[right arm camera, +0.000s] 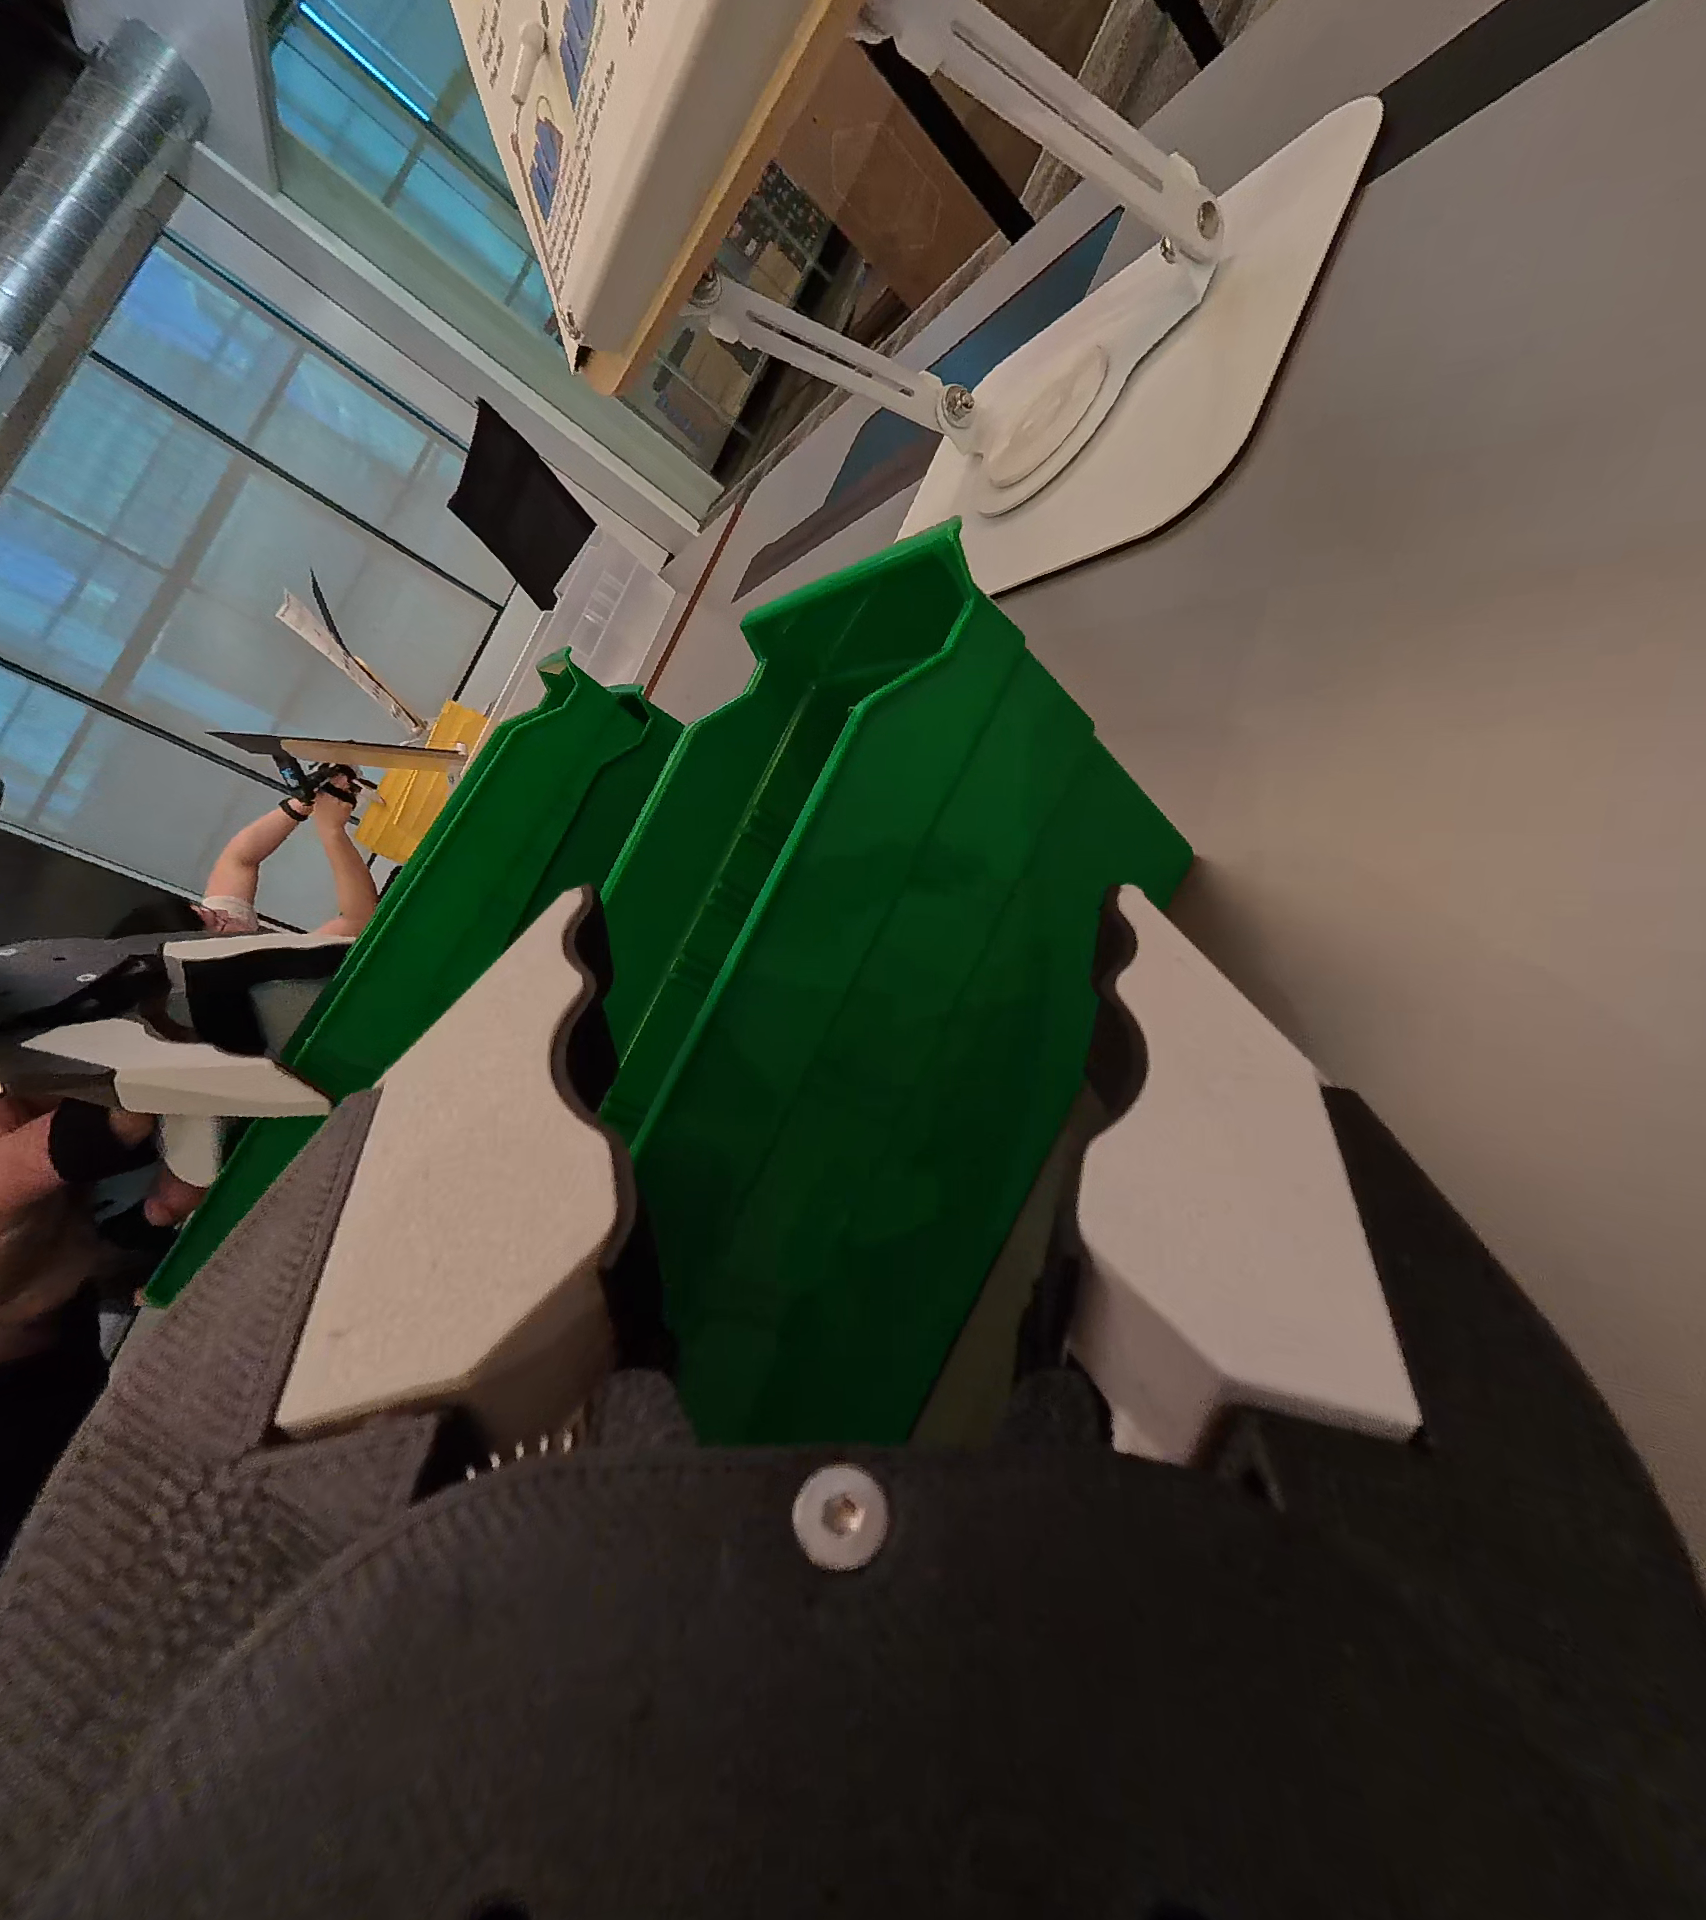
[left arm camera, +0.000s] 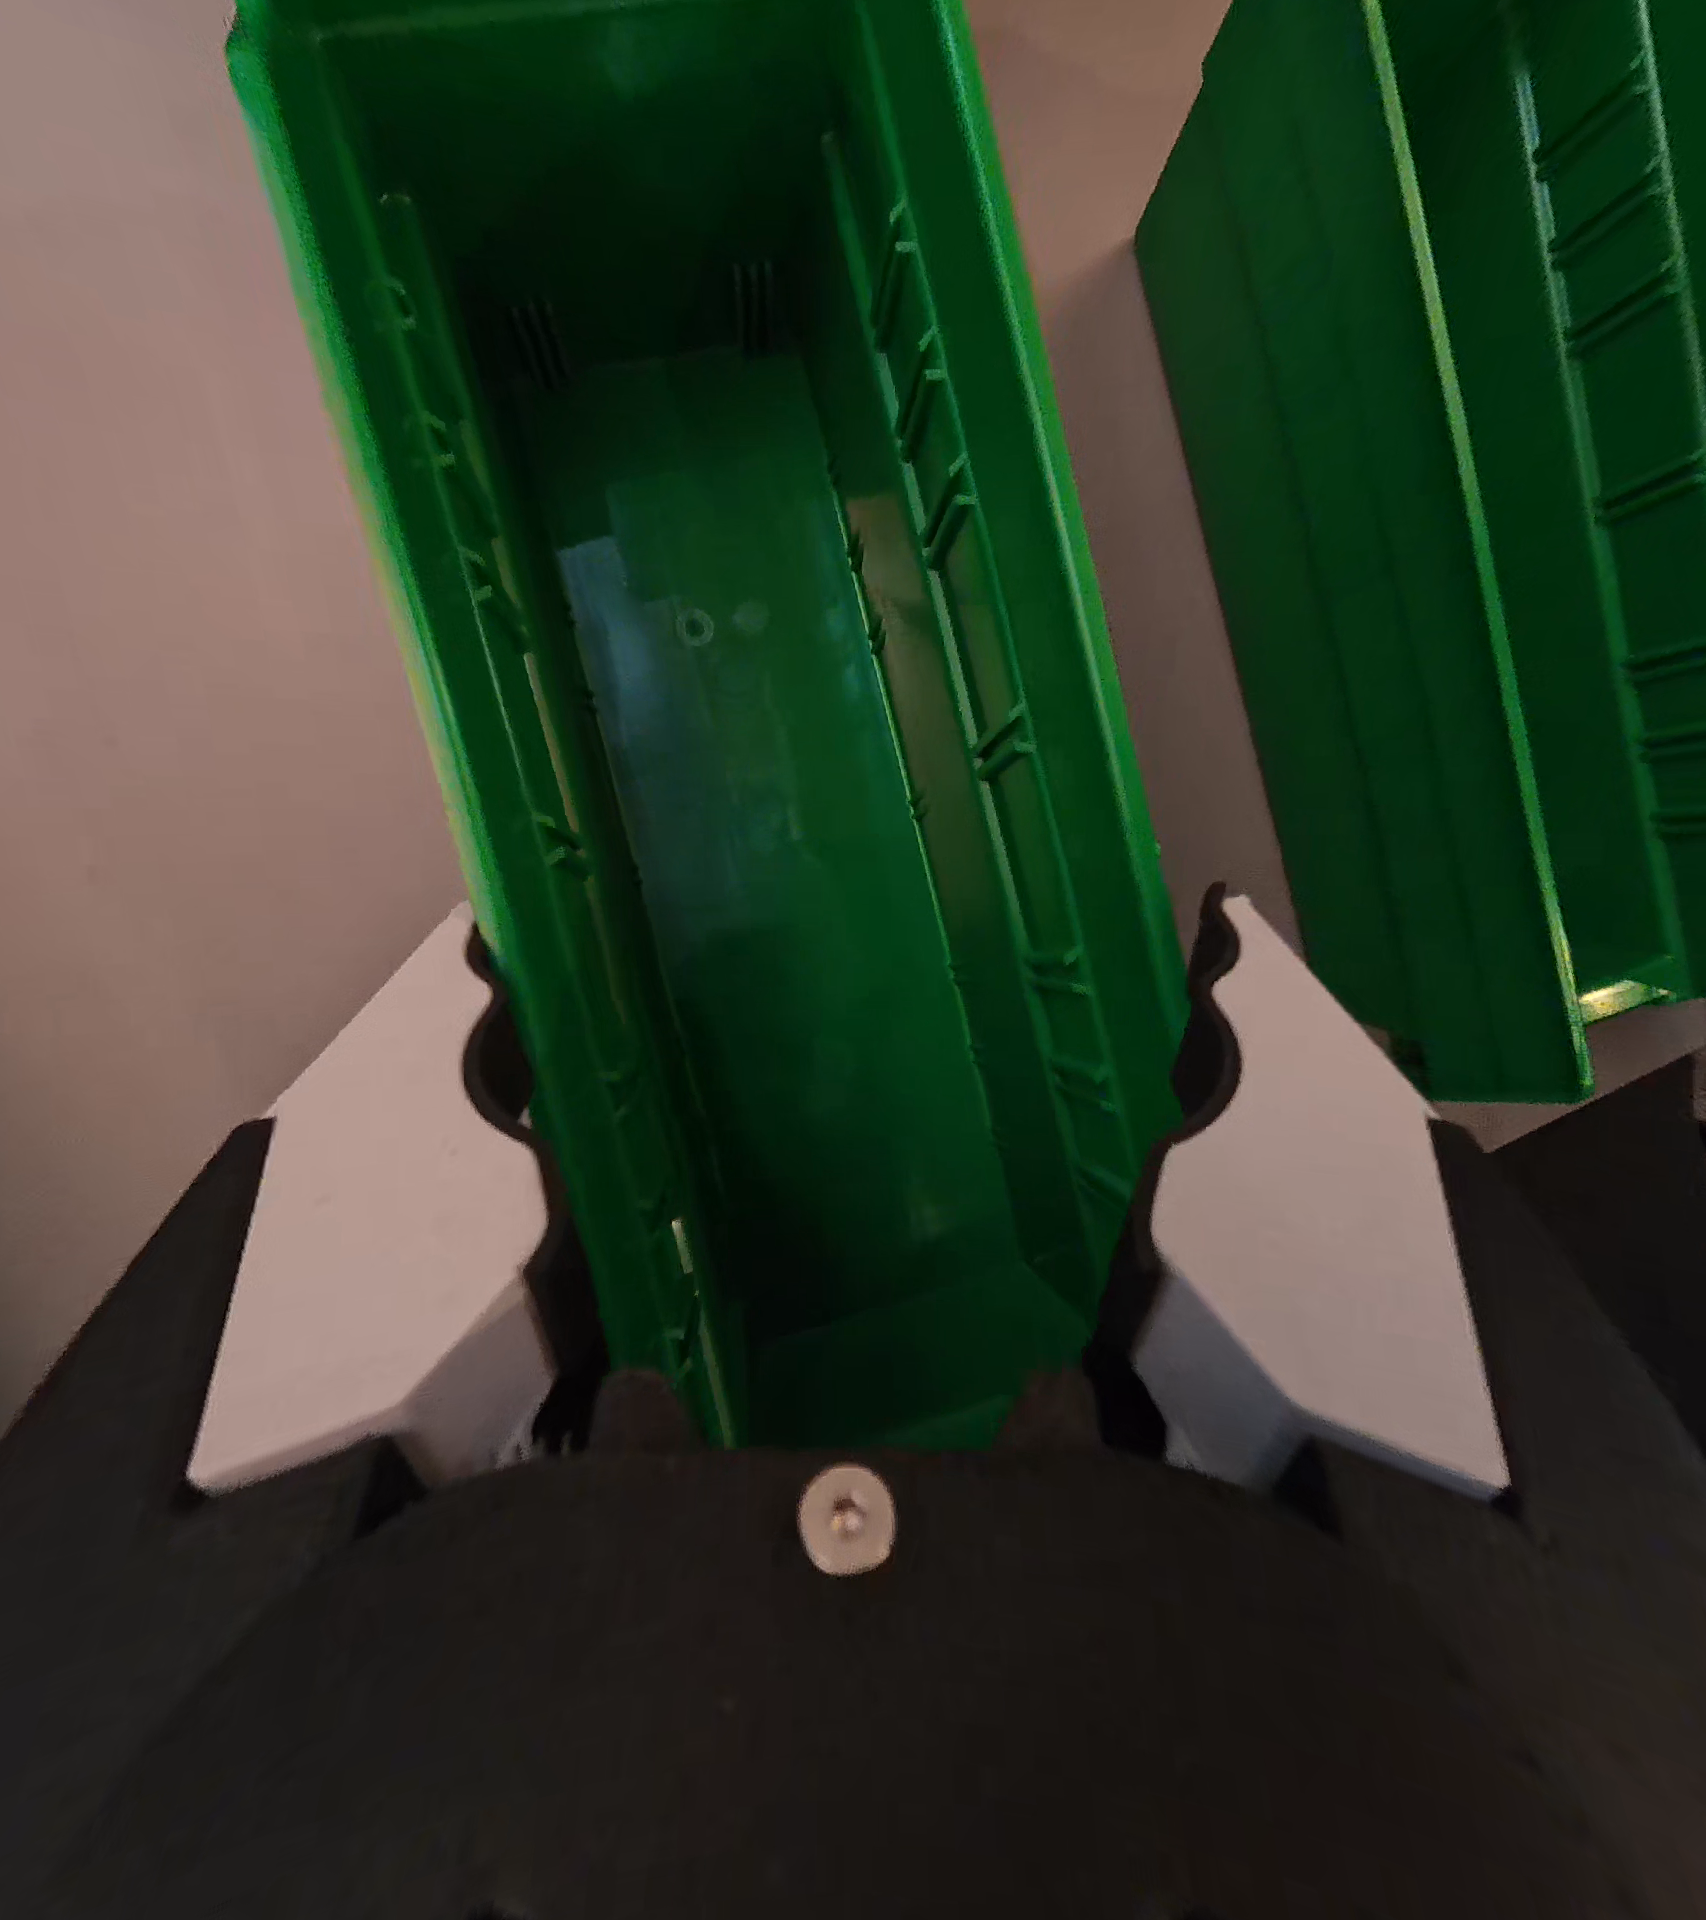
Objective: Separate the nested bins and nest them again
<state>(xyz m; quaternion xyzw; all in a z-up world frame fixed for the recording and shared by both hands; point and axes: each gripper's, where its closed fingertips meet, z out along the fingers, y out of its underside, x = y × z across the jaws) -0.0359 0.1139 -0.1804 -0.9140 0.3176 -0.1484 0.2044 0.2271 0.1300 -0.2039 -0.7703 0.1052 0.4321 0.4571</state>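
The left gripper (left arm camera: 844, 1049) and right gripper (right arm camera: 854, 1049) both point toward 12 o'clock, each with fingers spread wide and clamped on something.

gap between green bins (left arm camera: 1192, 582): narrow, seemingly passable | left bin (left arm camera: 724, 727) interior: open | table (right arm camera: 1503, 831): clear beyond

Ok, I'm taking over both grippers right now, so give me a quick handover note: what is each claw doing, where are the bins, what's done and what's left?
Left claw: spans the near end of one green bin, fingers outside its side walls. That bin is empty.
Right claw: closed around the second green bin, held tipped on its side just off the grey table.
The bins are side by side, apart.
Done: separation.
Left: slide one bin back into the other; likely the right-hand one goes into the left's open top.
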